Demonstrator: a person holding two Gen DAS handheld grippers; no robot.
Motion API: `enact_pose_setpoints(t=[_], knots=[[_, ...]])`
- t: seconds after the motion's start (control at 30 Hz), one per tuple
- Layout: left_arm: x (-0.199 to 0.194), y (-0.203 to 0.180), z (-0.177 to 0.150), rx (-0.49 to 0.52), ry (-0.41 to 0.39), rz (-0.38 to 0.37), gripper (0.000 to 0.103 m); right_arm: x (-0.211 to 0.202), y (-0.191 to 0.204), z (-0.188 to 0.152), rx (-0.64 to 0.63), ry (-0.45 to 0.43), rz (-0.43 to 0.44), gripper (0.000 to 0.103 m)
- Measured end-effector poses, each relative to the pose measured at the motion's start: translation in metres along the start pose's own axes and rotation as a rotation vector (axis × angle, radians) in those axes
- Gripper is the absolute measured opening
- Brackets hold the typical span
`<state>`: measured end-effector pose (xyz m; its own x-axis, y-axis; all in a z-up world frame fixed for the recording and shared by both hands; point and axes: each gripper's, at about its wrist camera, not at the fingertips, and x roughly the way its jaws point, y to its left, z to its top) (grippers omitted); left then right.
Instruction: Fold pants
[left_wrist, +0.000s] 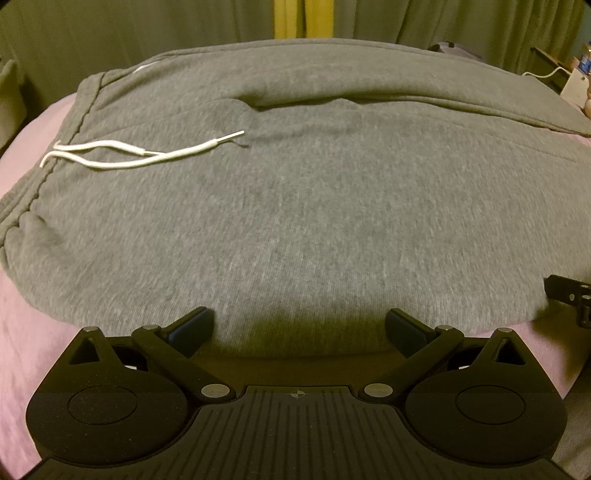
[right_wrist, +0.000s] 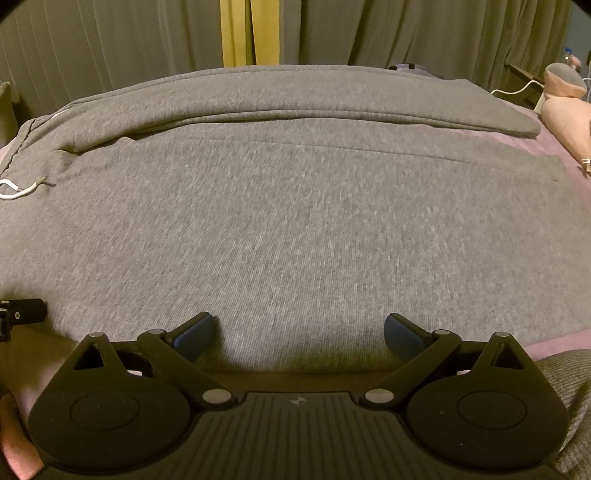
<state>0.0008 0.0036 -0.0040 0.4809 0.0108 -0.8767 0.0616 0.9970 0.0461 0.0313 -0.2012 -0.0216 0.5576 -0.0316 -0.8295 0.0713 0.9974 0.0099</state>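
Grey sweatpants lie spread flat on a pink bed sheet, waistband to the left, legs running right. A white drawstring trails from the waistband. My left gripper is open at the near edge of the pants, its blue-padded fingers wide apart with nothing between them. In the right wrist view the same pants fill the frame, with the far leg folded along the back. My right gripper is likewise open over the near hem. Each gripper's black body shows at the other view's edge.
Grey-green curtains with a yellow strip hang behind the bed. A pink stuffed toy and a white cable sit at the far right. A grey knitted cloth lies at the lower right.
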Motion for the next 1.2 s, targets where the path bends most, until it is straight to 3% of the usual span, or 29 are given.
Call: enact_pose_setpoints(t=[0.63,1.0,1.2], knots=[[0.0,0.005,0.003,-0.034,0.001,-0.004,0.103,0.002,0.0,0.002,-0.001,0.032,0.02,0.099],[-0.005,0.033,0.004,-0.19,-0.024,-0.045,0.103,0.003,0.003,0.003,-0.018,0.066,0.034,0.099],[-0.004,0.032,0.005,-0.19,-0.022,-0.04,0.103,0.005,0.004,0.006,-0.018,0.091,0.036,0.099]])
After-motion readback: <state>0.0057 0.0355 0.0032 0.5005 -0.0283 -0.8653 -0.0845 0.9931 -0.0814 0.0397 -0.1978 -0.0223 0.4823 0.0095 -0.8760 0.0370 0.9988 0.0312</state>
